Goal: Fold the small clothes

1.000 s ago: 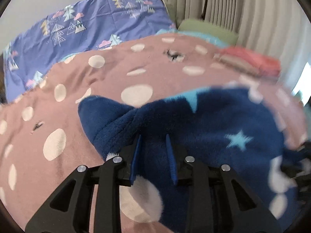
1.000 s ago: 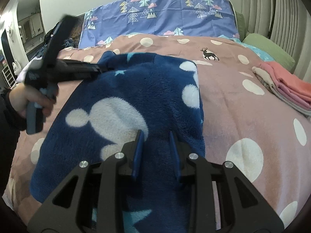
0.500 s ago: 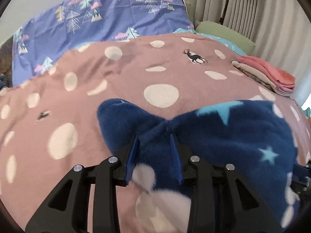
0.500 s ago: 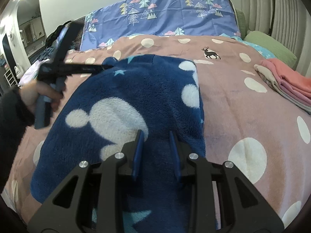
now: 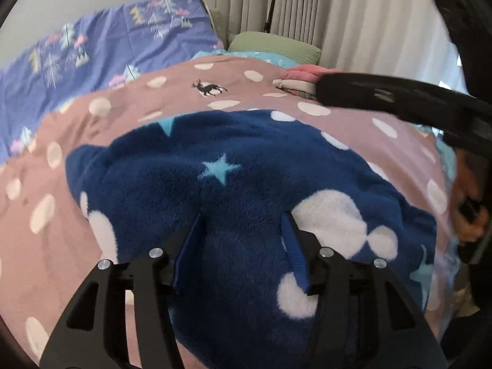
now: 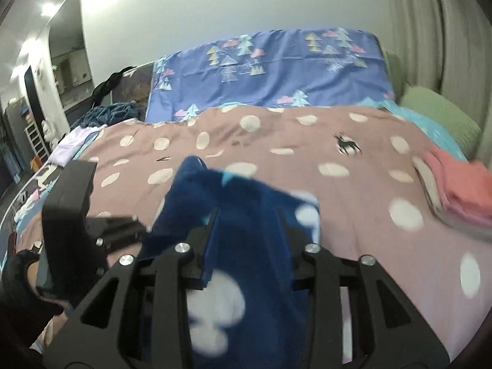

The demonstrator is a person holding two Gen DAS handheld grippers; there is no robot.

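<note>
- Left gripper (image 5: 243, 236) hovers over the dark blue fleece garment with white round spots and light blue stars (image 5: 233, 184); its jaws are opening, and the blue pads do not press the cloth.
- Right gripper (image 6: 246, 233) pinches a raised part of the same garment between its blue pads, so the fleece hangs up from the bed in a bunched fold.
- From the left wrist view the garment lies spread and fluffy on the pink bedspread with white dots (image 5: 153, 98), with one small rounded corner sticking out at its far left.
- A small black deer print (image 5: 210, 88) is on the bedspread beyond the garment.
- At the far right side of the bed rests a folded stack of pink and coral clothes (image 6: 458, 190).
- Behind stand a purple pillow cover with tree pattern (image 6: 270, 70) and a green cushion (image 6: 439, 113).
</note>
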